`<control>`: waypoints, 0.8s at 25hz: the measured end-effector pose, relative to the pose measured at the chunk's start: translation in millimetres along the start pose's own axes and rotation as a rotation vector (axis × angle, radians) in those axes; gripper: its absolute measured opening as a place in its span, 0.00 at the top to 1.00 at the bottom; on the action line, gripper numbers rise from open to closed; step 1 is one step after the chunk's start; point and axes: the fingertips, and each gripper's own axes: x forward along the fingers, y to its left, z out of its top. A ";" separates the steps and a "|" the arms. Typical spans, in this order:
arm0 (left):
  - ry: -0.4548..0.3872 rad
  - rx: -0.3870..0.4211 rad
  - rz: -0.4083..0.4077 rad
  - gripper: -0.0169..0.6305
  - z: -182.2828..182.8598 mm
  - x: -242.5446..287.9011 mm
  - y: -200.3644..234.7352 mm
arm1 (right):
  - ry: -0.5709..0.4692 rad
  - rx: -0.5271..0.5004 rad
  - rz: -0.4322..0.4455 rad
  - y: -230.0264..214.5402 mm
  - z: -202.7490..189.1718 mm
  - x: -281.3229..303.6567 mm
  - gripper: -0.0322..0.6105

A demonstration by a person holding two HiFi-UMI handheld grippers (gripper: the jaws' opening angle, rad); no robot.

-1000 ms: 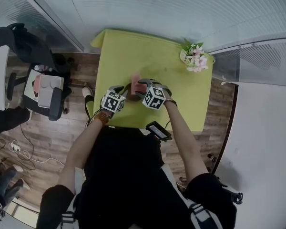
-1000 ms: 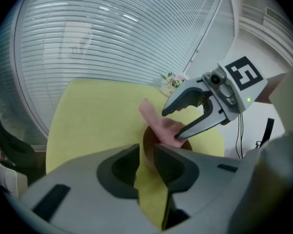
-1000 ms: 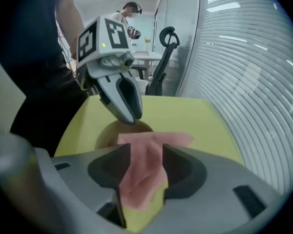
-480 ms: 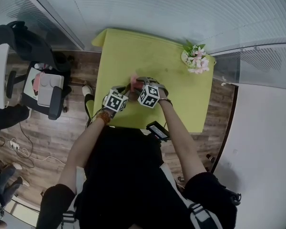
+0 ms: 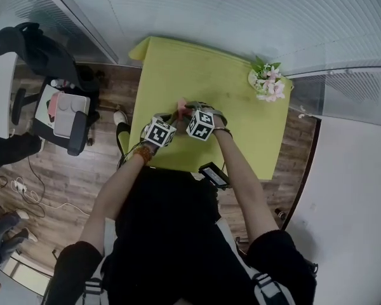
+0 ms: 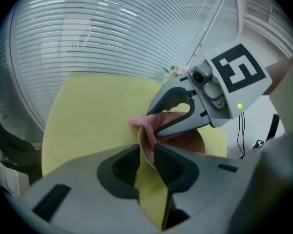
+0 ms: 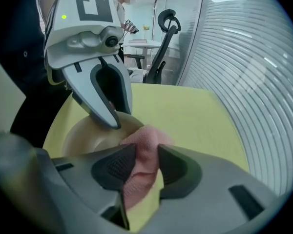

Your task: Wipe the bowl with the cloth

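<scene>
My left tongs point(image 6: 145, 155) pinch the bowl point(image 6: 185, 143) by its rim. My right tongs point(image 7: 145, 162) have just been closing and now squeeze the pink cloth point(image 7: 144, 140). Its length runs along the jaws, with the bunched end lying over the bowl's rim.

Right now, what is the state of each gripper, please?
Left gripper: closed on the bowl rim.
Right gripper: jaws just closing, gripping the pink cloth.

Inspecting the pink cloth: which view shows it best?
The right gripper view: the cloth fills the centre, close up. The left gripper view shows a fold at the bowl rim; the head view, only a pink speck.
</scene>
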 end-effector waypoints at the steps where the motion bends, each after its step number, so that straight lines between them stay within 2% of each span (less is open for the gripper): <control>1: 0.004 0.005 0.006 0.85 0.3 0.7 0.7 | 0.014 -0.007 0.014 0.4 -0.5 -0.3 0.73; 4: 0.009 0.048 0.027 0.85 2.7 -2.4 0.9 | 0.063 -0.069 0.047 2.7 -0.2 -1.4 0.72; 8: -0.008 0.175 0.043 0.87 6.1 -3.5 -5.5 | 0.099 -0.159 0.059 6.2 1.1 -3.1 0.66; 15: -0.009 0.208 0.052 0.88 5.4 -3.8 -5.6 | 0.110 -0.114 0.048 12.0 -3.9 9.0 0.74; 20: 0.008 0.216 0.037 0.87 4.3 -2.5 -4.8 | 0.085 -0.001 0.016 9.5 -1.1 12.6 0.81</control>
